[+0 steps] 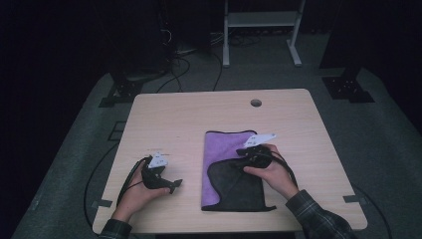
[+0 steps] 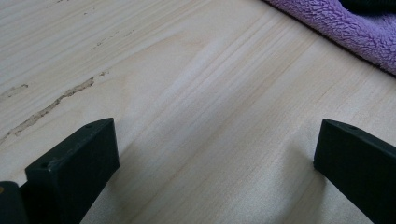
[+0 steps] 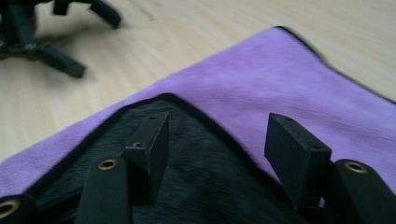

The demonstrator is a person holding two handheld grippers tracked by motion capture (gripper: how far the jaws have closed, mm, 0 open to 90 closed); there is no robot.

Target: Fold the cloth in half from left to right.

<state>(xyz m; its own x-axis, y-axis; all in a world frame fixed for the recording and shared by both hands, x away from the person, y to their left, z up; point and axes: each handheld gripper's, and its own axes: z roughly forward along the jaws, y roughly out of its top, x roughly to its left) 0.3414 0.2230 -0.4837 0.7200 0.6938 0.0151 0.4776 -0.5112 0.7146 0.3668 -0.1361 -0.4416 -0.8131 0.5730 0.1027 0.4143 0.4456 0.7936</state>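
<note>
Cloth [image 1: 225,149] black fold under right gripper [image 3: 217,140]; jaws apart.

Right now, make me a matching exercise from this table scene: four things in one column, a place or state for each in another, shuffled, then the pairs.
Things:
1. left tool
2. right tool
3. purple cloth
4. round hole

Places or states:
A. in the tabletop near the far edge
B. open, over the cloth's folded dark corner
C. open, over bare wood
D. lying flat, one corner folded over showing a dark side

Pairs: 1-C, 2-B, 3-D, 4-A
</note>
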